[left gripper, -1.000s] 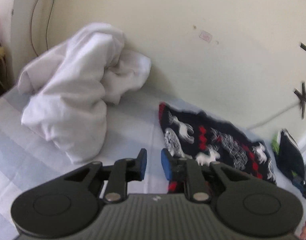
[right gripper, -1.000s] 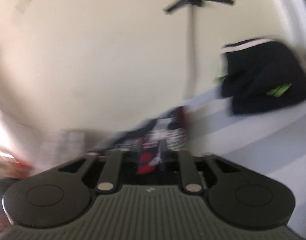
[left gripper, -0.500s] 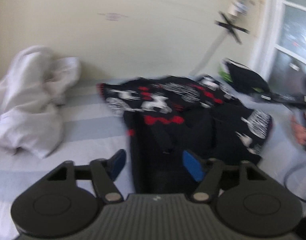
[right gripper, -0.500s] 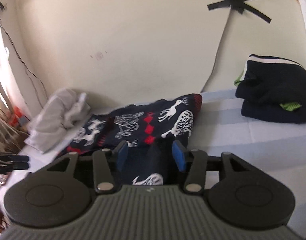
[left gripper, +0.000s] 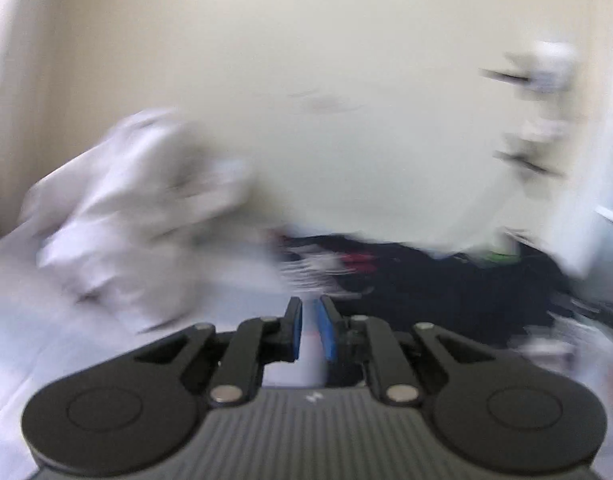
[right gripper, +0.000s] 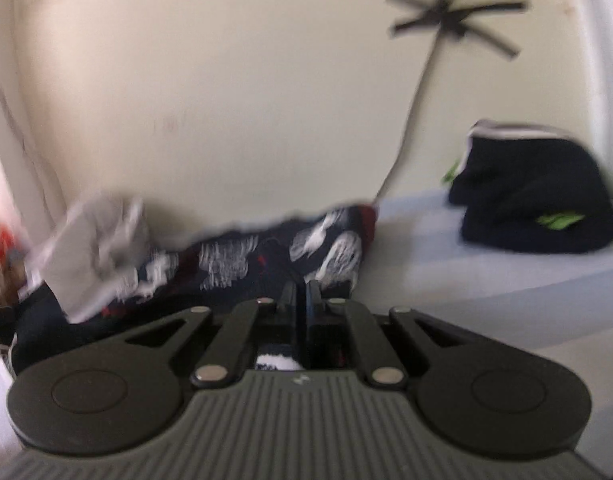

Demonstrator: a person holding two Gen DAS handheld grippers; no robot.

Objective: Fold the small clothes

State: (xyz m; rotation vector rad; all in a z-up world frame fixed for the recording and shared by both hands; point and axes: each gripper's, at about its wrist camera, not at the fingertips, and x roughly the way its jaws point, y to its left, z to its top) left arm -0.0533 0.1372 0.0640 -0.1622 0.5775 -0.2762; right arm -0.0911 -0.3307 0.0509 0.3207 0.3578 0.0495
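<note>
A dark navy sweater with white reindeer and red marks lies on the pale bed sheet, and shows blurred in the left wrist view. My right gripper is shut, its tips over the sweater's near edge; whether cloth is pinched I cannot tell. My left gripper has its blue pads almost together with a thin gap and nothing between them. It hovers over the sheet left of the sweater.
A crumpled white garment lies to the left by the wall, also in the right wrist view. A folded dark garment with green marks sits at the far right. A cream wall stands behind the bed.
Both grippers were open half a second ago and are now closed. The left wrist view has swung left and blurred. The right gripper has dropped closer to the sweater.
</note>
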